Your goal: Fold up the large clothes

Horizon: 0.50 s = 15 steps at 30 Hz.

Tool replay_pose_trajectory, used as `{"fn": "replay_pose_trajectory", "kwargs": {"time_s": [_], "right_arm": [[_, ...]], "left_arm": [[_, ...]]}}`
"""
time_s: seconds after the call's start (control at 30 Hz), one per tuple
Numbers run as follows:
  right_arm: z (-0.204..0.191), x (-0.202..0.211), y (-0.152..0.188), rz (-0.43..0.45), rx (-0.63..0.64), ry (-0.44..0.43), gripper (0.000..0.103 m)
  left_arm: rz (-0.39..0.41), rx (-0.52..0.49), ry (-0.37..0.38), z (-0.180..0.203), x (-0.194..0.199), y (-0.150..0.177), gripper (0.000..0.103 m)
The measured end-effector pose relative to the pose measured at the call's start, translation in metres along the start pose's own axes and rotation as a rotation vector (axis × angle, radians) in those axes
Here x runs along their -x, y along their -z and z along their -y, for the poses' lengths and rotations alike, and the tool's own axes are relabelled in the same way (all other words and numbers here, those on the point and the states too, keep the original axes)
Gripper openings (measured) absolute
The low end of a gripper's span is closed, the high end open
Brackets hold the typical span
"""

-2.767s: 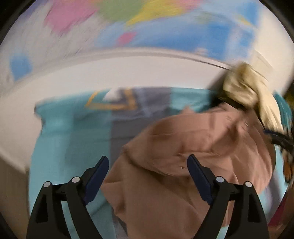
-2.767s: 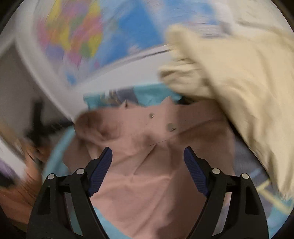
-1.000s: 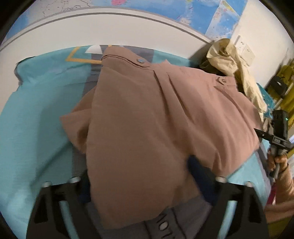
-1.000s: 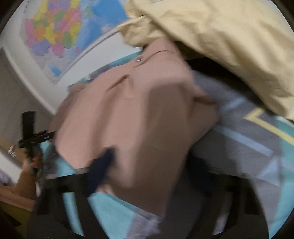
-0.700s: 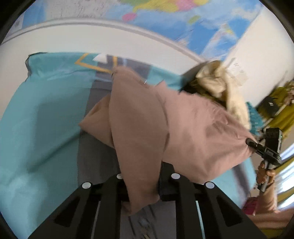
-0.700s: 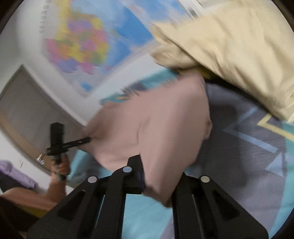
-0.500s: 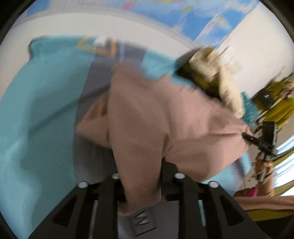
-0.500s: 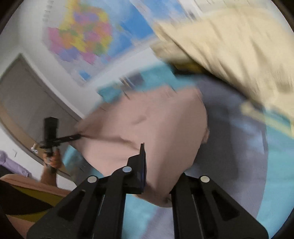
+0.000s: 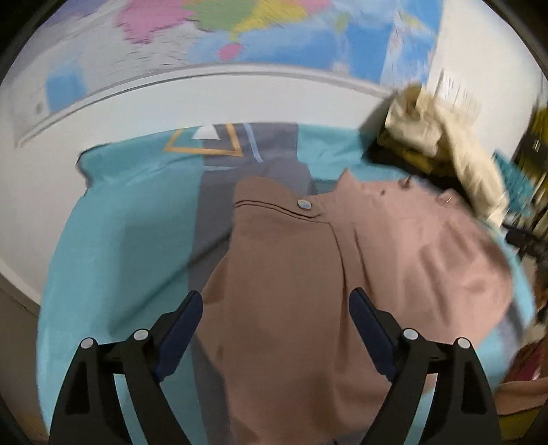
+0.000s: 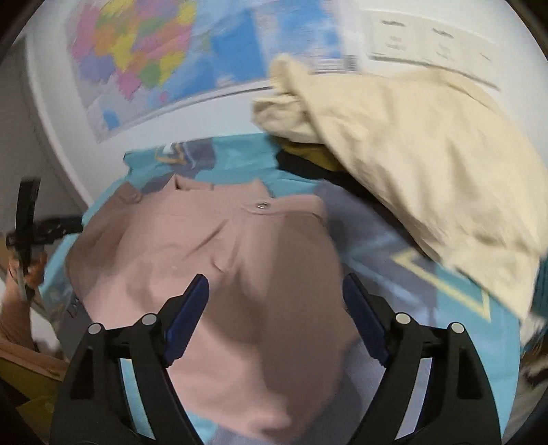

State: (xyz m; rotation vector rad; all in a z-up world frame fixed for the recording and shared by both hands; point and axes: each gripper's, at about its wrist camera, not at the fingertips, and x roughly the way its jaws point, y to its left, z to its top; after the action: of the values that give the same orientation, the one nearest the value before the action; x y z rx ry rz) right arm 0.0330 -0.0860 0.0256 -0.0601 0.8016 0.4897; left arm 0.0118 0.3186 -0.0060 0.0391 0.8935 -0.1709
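Note:
A dusty-pink pair of trousers (image 9: 308, 274) lies on the teal and grey bedspread (image 9: 120, 239), waistband with a button toward the wall. It also shows in the right wrist view (image 10: 222, 274). My left gripper (image 9: 275, 308) is open and empty just above the near part of the pink cloth. My right gripper (image 10: 274, 294) is open and empty above the same garment. The left gripper shows at the left edge of the right wrist view (image 10: 30, 226).
A cream garment (image 10: 428, 164) is heaped over dark and mustard clothes at the bed's right, also seen in the left wrist view (image 9: 445, 143). A white wall with a coloured world map (image 9: 239, 30) runs behind the bed.
Both grippers were shut on the pink trousers and held them up. They have let go and opened, and the trousers now lie spread on the bed.

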Motion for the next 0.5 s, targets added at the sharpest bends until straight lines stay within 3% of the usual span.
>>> {"fn": "replay_pose_trajectory", "kwargs": {"time_s": [0.17, 0.2, 0.23, 0.33, 0.4, 0.5], "right_arm": [[-0.015, -0.063, -0.014, -0.116, 0.086, 0.09, 0.056], [-0.013, -0.069, -0.013, -0.123, 0.082, 0.098, 0.049], [-0.01, -0.073, -0.014, -0.119, 0.082, 0.106, 0.035], [-0.001, -0.07, -0.018, -0.09, 0.037, 0.076, 0.007], [0.003, -0.063, -0.024, -0.062, 0.018, 0.052, 0.002], [0.002, -0.047, -0.038, 0.015, 0.005, 0.049, 0.002]], "left_arm": [[-0.126, -0.055, -0.042, 0.013, -0.051, -0.014, 0.073], [-0.14, -0.046, -0.038, 0.012, -0.056, -0.015, 0.072], [-0.146, -0.027, -0.022, 0.01, -0.062, -0.017, 0.07], [-0.136, -0.006, 0.015, 0.006, -0.065, -0.021, 0.041], [-0.121, -0.002, 0.019, 0.011, -0.066, -0.027, 0.021], [-0.07, 0.017, 0.023, 0.013, -0.053, -0.039, 0.012]]}}
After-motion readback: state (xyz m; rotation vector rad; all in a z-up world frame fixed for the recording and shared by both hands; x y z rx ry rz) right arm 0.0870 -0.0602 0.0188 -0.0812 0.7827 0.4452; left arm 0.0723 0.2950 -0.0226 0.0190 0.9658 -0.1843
